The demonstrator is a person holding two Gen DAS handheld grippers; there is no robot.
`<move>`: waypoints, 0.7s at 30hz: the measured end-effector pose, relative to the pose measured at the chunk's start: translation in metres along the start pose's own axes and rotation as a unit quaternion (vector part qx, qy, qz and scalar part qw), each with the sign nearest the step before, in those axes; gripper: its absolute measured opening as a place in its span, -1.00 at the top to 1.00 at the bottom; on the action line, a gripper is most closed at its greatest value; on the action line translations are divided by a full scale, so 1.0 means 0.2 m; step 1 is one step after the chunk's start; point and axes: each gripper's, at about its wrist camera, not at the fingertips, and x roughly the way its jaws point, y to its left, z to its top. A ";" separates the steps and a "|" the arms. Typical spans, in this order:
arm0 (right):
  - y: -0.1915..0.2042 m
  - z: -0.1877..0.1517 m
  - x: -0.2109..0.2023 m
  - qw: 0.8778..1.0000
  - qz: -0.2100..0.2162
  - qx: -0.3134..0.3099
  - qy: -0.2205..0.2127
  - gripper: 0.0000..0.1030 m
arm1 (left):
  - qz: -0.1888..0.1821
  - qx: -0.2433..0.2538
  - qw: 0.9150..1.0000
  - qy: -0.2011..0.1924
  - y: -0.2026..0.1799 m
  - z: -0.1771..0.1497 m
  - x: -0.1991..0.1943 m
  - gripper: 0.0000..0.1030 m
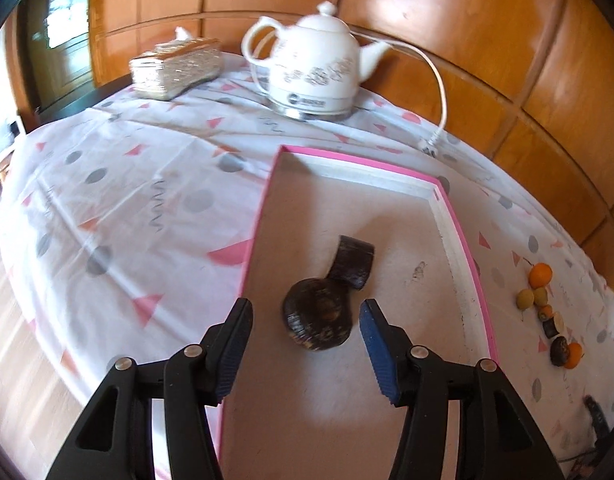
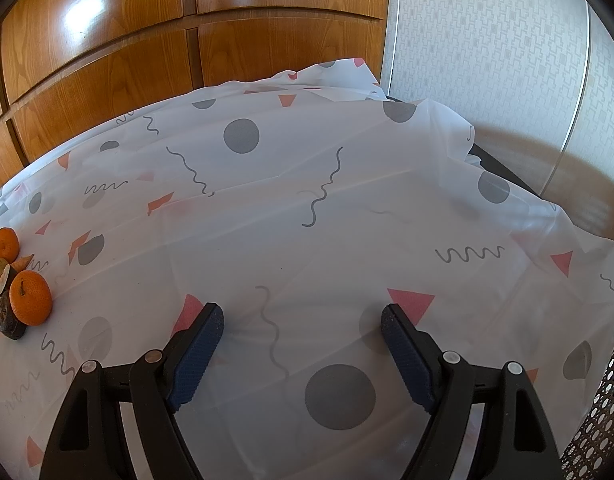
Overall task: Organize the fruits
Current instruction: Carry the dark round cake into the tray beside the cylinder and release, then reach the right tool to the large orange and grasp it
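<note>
Dark, shrivelled fruit lies in the pink-rimmed tray; both grippers' jaws gape wide, holding nothing.

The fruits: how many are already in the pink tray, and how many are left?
Done: two dark pieces lie in the pink tray. In hand: nothing; the left gripper is open over them, and the right gripper is open above bare cloth. Left: the oranges and small fruits beside the tray.

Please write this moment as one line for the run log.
left tongs: open over two dark fruit pieces in pink-rimmed tray | right tongs: open, empty | other fruits: on cloth
</note>
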 end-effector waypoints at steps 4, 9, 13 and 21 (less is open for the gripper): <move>0.00 0.00 0.00 1.000 0.000 0.000 0.000 -0.60 | 0.009 -0.029 0.999 -0.013 0.07 -0.06 -0.08 -0.17; 0.00 0.01 0.00 1.000 -0.003 -0.004 0.005 -0.60 | 0.017 -0.050 0.999 -0.006 0.15 -0.12 -0.12 -0.17; 0.01 0.03 -0.01 1.000 0.002 -0.004 0.024 -0.60 | 0.028 -0.075 0.997 -0.003 0.21 -0.16 -0.14 -0.23; 0.24 0.08 -0.18 0.990 0.136 -0.036 0.010 -0.51 | 0.037 -0.097 0.995 -0.002 0.27 -0.18 -0.15 -0.28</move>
